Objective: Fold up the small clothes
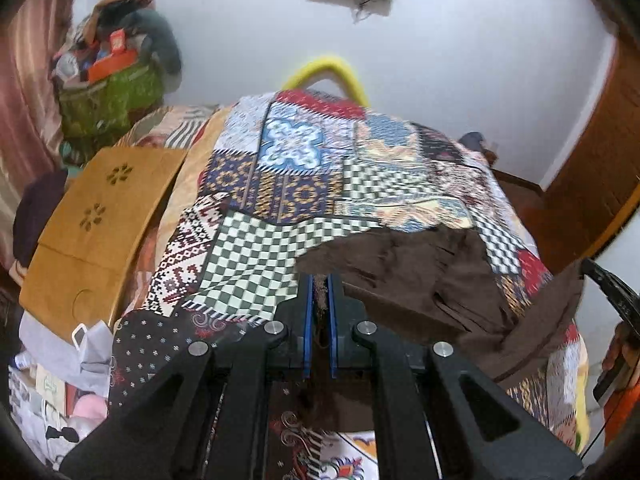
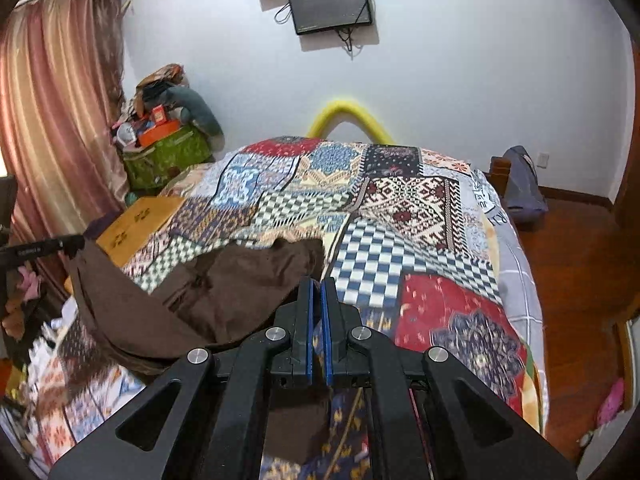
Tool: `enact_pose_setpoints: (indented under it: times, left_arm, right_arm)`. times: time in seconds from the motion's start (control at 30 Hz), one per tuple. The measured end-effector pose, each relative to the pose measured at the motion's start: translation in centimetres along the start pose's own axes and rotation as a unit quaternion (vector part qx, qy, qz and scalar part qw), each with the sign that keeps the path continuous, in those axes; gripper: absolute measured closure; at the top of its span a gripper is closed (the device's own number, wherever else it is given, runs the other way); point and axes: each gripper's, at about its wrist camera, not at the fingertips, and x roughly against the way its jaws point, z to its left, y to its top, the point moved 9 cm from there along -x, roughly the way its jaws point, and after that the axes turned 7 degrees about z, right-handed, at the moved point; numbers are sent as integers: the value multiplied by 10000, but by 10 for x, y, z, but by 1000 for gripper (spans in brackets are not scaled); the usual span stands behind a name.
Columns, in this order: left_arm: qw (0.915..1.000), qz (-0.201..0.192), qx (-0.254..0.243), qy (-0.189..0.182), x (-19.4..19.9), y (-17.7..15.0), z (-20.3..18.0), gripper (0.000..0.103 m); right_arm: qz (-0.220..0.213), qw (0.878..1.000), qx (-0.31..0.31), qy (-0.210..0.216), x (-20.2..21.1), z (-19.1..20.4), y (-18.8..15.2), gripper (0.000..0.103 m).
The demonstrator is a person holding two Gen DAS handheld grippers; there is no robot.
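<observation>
A small dark brown garment [image 1: 420, 276] hangs stretched above the patchwork bedspread [image 1: 280, 184], held between the two grippers. My left gripper [image 1: 320, 284] is shut on its edge; brown cloth shows between the blue pads. In the right wrist view the same brown garment [image 2: 224, 280] sags to the left of my right gripper [image 2: 317, 288], which is shut on its near corner. The other gripper's black tip [image 2: 44, 250] shows at the left edge, holding the far end of the cloth. The patchwork bedspread [image 2: 400, 216] lies below.
A wooden lap tray [image 1: 92, 232] lies on the bed's left side. A green bag piled with things [image 1: 108, 96] stands by the pink curtain [image 2: 52, 120]. A yellow curved tube [image 2: 352, 116] rises behind the bed. A wooden floor [image 2: 576, 264] lies to the right. Clutter lies at the lower left [image 1: 60, 380].
</observation>
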Motion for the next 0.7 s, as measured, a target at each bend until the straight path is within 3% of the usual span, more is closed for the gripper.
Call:
enact_pose_setpoints:
  times: [0.3,0.53,0.7]
  left_arm:
    - [9990,209,-34,388,-56,41,14,97]
    - [9969,630,306,364,-119,55,32,97]
    - [9917,1103,617,241,-172,48,52,97]
  right_arm:
    - [-33,9990,32,-445,-50,-21,55,100]
    - [235,9971,-60,-726,-104,-44,66,100]
    - [606,9947,-157,-815,-142,-57,60,100]
